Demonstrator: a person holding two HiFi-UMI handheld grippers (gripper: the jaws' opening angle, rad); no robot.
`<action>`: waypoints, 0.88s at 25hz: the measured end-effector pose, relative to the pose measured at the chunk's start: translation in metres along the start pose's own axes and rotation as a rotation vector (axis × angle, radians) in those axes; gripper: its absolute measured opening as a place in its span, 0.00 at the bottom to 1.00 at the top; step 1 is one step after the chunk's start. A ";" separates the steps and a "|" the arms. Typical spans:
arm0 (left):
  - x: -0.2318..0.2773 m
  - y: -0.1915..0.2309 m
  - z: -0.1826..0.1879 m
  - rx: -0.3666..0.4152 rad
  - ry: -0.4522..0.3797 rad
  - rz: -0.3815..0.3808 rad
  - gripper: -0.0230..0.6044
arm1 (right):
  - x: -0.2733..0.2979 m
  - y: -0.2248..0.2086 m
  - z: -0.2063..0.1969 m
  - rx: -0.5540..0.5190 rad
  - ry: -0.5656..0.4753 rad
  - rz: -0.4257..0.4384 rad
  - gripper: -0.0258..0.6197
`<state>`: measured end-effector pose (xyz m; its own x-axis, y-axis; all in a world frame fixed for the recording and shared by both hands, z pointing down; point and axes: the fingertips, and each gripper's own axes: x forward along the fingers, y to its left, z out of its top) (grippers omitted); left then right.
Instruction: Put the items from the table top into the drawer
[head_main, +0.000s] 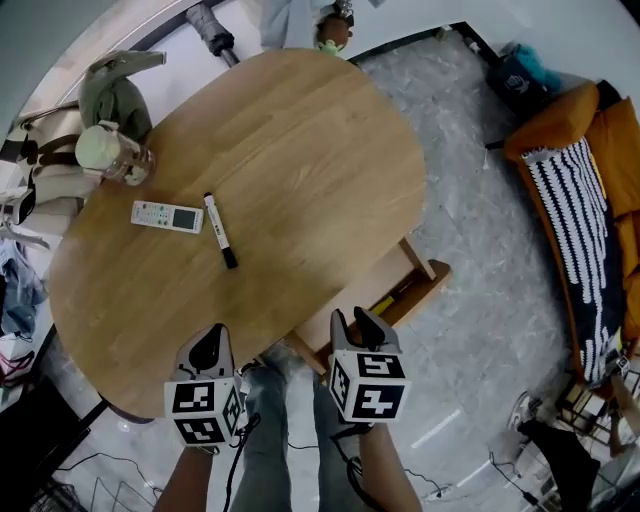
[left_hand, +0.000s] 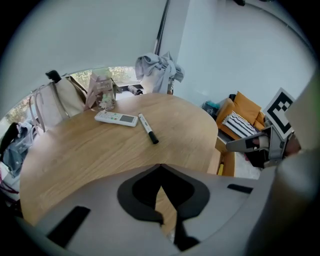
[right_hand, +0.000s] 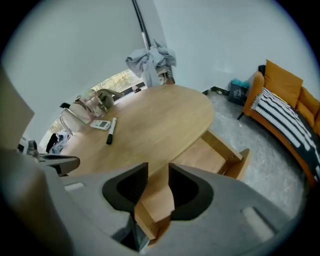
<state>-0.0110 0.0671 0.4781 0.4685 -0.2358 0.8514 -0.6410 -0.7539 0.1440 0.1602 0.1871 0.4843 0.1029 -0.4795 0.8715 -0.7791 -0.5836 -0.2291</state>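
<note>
Pale-wood oval table holds both things not yet put away. The white remote control with a grey screen and the white marker pen with a black cap lie just beside each other, well apart from your tools. The open wooden drawer juts out under the table's edge, ready for them. Your left gripper is pressed together on nothing. Your right gripper is spread over the drawer's near wall without pinching it, a spot that suits the drawer rather than the items.
</note>
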 end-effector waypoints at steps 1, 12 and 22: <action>-0.003 0.006 -0.002 -0.018 -0.005 0.009 0.02 | 0.002 0.009 0.003 -0.028 0.002 0.016 0.23; -0.041 0.099 -0.030 -0.248 -0.070 0.149 0.02 | 0.026 0.124 0.041 -0.351 0.004 0.191 0.23; -0.064 0.153 -0.060 -0.394 -0.082 0.227 0.02 | 0.047 0.186 0.069 -0.626 0.029 0.279 0.30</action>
<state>-0.1755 0.0031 0.4762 0.3262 -0.4274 0.8431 -0.9077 -0.3907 0.1531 0.0626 0.0104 0.4521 -0.1634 -0.5342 0.8294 -0.9857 0.0526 -0.1603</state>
